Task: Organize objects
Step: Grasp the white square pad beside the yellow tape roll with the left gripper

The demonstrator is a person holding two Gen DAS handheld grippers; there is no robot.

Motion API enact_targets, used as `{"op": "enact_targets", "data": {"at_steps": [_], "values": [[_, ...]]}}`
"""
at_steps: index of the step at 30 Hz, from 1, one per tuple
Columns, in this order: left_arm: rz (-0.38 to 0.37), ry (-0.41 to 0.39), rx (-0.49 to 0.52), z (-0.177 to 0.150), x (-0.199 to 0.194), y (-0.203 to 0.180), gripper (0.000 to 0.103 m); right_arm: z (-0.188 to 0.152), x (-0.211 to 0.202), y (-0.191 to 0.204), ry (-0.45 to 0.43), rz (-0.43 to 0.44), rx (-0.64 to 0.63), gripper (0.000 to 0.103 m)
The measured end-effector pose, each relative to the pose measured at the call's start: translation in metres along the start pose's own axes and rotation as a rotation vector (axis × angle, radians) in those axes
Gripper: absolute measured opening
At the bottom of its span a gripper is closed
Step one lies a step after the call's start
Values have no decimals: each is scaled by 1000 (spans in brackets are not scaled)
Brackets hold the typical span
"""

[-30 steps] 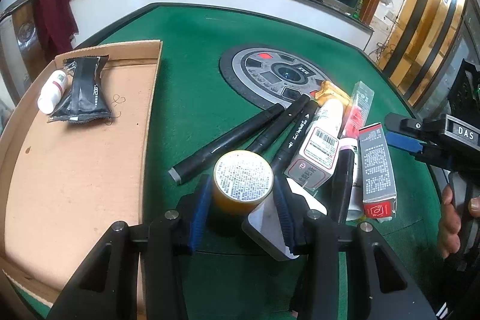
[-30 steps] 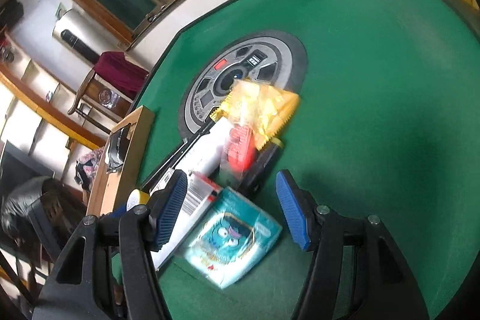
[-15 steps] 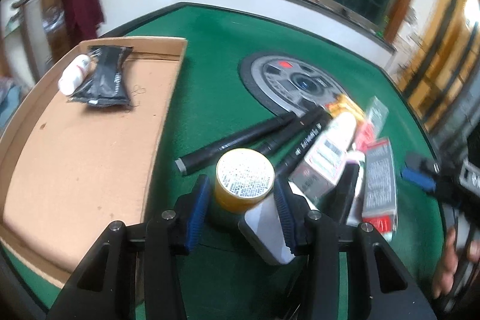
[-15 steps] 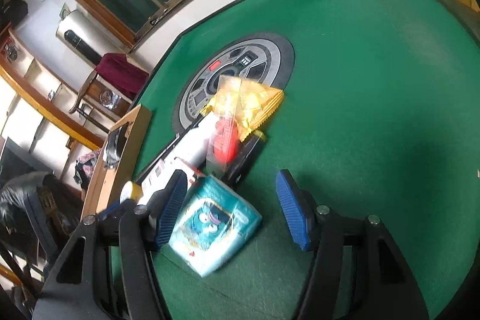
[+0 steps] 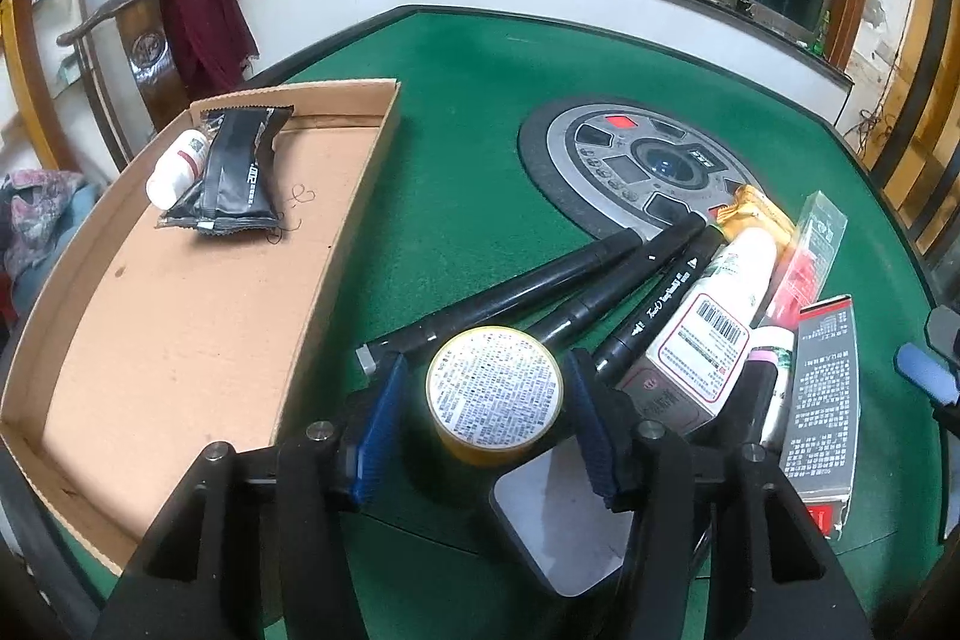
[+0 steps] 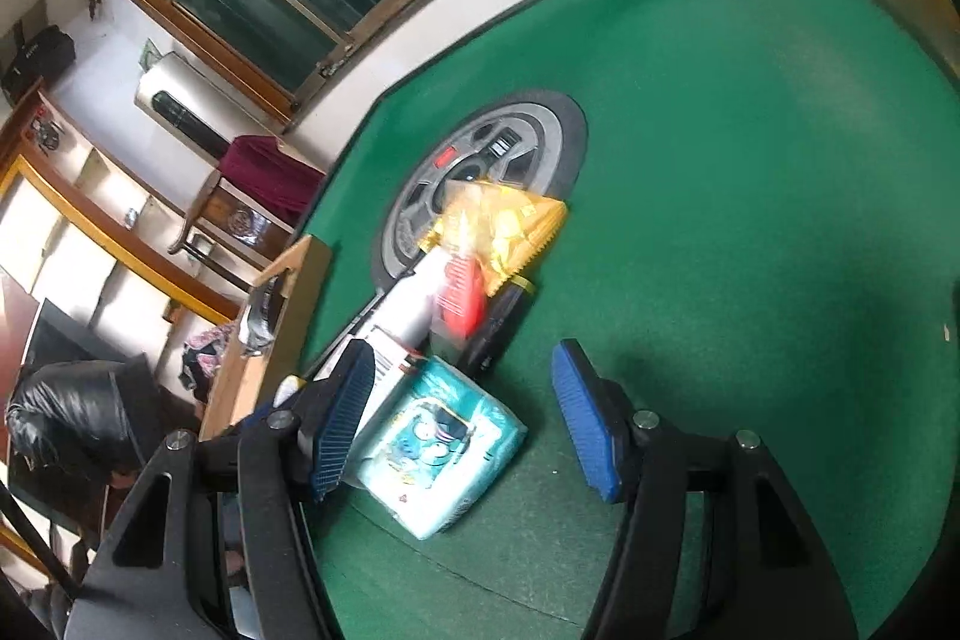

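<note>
**Left jaws let go of the yellow jar**

The left gripper (image 5: 486,418) was opening as I watched. A second before, its blue pads had sat tight against the yellow jar (image 5: 495,397); now a gap showed on either side, widest by the left pad, and the jar stood loose between the fingers on the green table (image 5: 480,112), label up. So the jar was no longer gripped. It stood well short of the cardboard tray (image 5: 180,316), which lay off beyond the left finger with only a black packet (image 5: 240,172) and a small white bottle (image 5: 177,160) at its far end. To my eye that meant a fresh grasp was needed before the jar could go anywhere.

The black markers (image 5: 540,292) and the white box (image 5: 702,334) lay just past the right finger, untouched.

The right gripper (image 6: 462,418) stood half open, as before, holding nothing; a teal tissue pack (image 6: 438,451) lay between its fingers, nearer the left one.
</note>
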State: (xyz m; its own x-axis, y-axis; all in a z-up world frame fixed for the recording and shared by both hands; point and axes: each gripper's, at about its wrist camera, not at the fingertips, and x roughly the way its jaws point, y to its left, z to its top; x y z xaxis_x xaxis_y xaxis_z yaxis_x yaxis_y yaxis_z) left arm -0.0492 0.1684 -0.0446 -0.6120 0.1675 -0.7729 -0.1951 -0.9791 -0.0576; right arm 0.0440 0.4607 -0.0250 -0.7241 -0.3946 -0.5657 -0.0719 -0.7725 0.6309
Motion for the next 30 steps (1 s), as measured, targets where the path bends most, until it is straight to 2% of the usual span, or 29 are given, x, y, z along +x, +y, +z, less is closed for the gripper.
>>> {"op": "enact_targets", "data": {"at_steps": [5,13,16,20,23,30], "values": [[17,-5,-16,1,0,-2,46,-6,5,0,32,22,28,60],[56,-17,-27,2,2,-7,46,-5,4,0,28,-20,-41,60],[65,-20,-34,0,-1,-9,46,-6,8,-5,67,-19,-25,60],[48,-14,-33,-1,-2,-9,46,-10,3,-8,78,-21,-24,60],[43,-11,-27,-1,-2,-9,46,-14,-8,2,42,-23,-79,60],[11,1,-8,-2,-2,-10,45,-24,-4,28,63,-41,-181,61]]}}
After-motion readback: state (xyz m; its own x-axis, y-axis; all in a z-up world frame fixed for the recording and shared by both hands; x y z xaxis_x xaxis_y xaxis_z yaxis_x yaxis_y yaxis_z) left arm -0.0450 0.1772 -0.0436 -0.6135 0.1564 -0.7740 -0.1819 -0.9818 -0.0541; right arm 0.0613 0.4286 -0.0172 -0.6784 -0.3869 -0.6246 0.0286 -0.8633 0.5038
